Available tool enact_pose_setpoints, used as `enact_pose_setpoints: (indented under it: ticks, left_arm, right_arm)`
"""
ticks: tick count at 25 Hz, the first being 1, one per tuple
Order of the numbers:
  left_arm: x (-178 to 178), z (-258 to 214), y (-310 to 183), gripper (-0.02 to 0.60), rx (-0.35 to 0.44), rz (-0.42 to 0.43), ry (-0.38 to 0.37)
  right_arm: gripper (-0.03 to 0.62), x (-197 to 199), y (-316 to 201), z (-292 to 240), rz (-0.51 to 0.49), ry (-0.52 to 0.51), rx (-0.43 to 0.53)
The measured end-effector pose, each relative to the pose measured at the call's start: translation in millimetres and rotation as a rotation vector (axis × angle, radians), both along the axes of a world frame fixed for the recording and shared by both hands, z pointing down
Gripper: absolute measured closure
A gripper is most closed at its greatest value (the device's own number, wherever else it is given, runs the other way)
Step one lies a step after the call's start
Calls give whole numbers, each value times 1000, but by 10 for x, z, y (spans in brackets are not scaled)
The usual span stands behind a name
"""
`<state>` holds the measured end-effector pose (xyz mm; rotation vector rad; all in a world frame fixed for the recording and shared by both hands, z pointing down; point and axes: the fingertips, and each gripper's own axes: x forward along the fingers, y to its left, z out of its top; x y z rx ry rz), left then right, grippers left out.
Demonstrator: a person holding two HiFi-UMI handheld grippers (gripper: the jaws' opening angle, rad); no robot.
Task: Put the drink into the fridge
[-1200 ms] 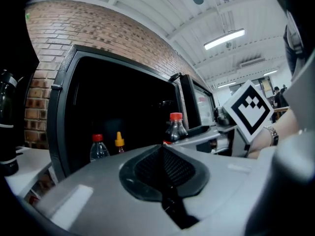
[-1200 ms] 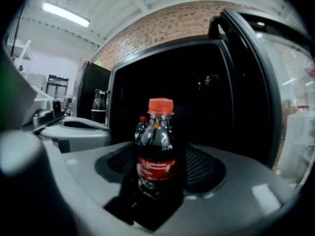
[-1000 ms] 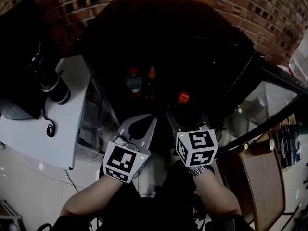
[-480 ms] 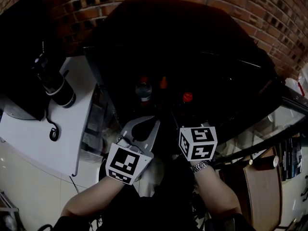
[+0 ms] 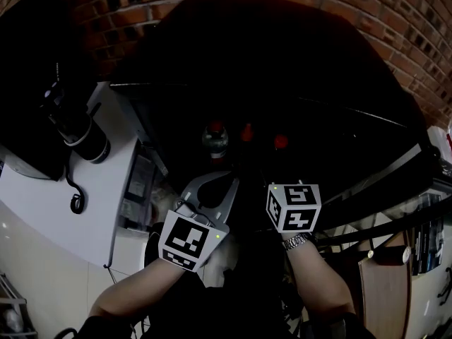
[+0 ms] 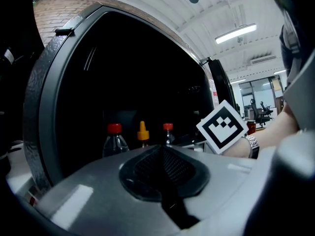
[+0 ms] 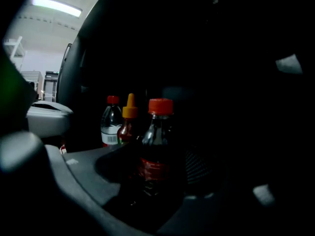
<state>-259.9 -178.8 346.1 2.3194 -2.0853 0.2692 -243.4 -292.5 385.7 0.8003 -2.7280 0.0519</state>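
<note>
A red brick wall fills the top of the head view. Below it, a large dark fridge stands open, its inside almost black. A white bench sits to the left of the fridge and holds a black cylindrical object lying tilted, with a black cord curling beside it.

Both arms reach toward the fridge opening from the bottom of the view. The left gripper is closed and empty, with its jaws pressed together. The right gripper, whose marker cube sits above a wristwatch, is clamped on the dark drink bottle. This bottle stands upright between the jaws and has a red cap and a red label. It is at the mouth of the fridge, and no view shows whether its base rests on a shelf.

Two more bottles stand further inside, to the left of the held one. One is a clear bottle with a red cap and a white label. Just beside it is a smaller sauce bottle with a yellow-orange nozzle cap.
</note>
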Motion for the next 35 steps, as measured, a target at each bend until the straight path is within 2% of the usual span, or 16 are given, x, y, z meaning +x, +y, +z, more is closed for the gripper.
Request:
enact_pose_setpoints:
  ticks: [18, 31, 35]
  left_arm:
    - [-31, 86, -187, 578, -16, 5, 13]
    - [269, -150, -111, 578, 30, 35, 7]
    - [381, -208, -43, 578, 43, 50, 5]
  right_arm:
    - [292, -75, -98, 42, -12, 26, 32]
    - [293, 311, 344, -335, -23, -36, 67]
    - [322, 483, 549, -492, -14, -73, 79]
